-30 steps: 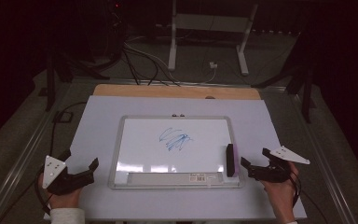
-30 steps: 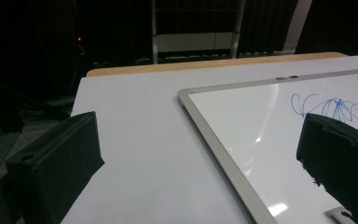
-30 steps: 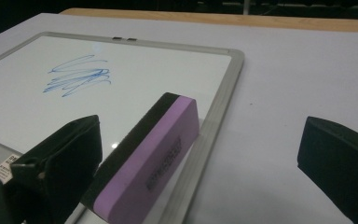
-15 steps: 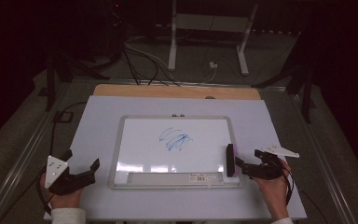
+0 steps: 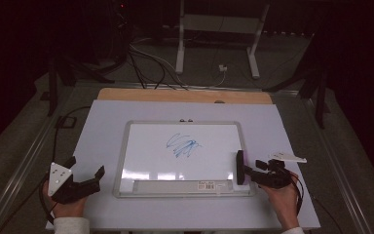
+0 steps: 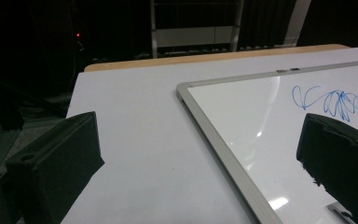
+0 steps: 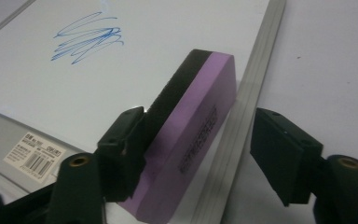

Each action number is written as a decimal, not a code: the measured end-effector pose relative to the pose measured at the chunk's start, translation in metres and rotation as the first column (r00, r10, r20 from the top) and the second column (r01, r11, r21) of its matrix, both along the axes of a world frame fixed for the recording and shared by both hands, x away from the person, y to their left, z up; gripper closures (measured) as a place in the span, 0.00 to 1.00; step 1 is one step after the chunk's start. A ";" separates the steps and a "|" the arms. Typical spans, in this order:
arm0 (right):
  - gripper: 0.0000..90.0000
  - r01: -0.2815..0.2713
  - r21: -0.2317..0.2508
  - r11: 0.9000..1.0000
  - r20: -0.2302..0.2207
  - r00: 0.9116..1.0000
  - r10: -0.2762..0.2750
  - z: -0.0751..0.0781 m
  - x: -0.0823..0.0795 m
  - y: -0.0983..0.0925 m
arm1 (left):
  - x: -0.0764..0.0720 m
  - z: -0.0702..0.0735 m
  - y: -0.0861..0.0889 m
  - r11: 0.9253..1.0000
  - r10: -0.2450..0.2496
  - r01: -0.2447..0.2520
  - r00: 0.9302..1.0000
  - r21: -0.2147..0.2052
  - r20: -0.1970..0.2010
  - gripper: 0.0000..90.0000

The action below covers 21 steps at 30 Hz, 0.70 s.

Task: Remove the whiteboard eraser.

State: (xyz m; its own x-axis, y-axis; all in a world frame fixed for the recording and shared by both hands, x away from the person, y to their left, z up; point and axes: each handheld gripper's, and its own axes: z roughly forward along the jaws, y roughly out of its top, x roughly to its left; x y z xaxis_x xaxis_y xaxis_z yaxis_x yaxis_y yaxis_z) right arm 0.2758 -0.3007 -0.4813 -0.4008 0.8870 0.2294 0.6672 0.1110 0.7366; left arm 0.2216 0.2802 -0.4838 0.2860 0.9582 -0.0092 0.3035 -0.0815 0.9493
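Since the earlier frames, the right gripper [image 5: 246, 171] has moved left toward the whiteboard's right edge and now reaches the eraser [image 5: 240, 167]; the left gripper [image 5: 85, 171] has stayed in place. In the right gripper view, the right gripper [image 7: 196, 149] has its jaws spread wide around the purple eraser [image 7: 193, 135]. One jaw lies against the eraser's black felt side, while the other stands apart from the purple face, beyond the frame; the eraser is not clamped. The eraser's near end is cut off by the jaw and the lower picture edge. Dark print runs along its purple face but is too small and slanted to read. The eraser rests on its edge at the right side of the whiteboard [image 5: 182, 151], just inside the aluminium frame [image 7: 242, 121]. A white barcode label [image 7: 35, 156] on the tray strip along the board's near edge carries small text that cannot be read. A blue scribble [image 7: 86, 37] marks the middle of the board; it forms no legible word. In the left gripper view, the left gripper [image 6: 200, 154] hangs open and empty, with one jaw over the white table sheet [image 6: 135, 140] and the other over the whiteboard [image 6: 261, 116]; both jaws are cut off by the picture's edges. In the high view, the left hand [image 5: 68, 204] rests on the table's near-left corner, well apart from the board. The surroundings beyond the table are dark and hard to make out.
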 end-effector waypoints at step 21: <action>0.35 -0.046 0.134 0.990 -0.120 0.991 0.062 -0.010 0.012 0.012 | -0.001 0.001 -0.001 1.000 0.006 -0.007 1.000 0.011 0.009 0.01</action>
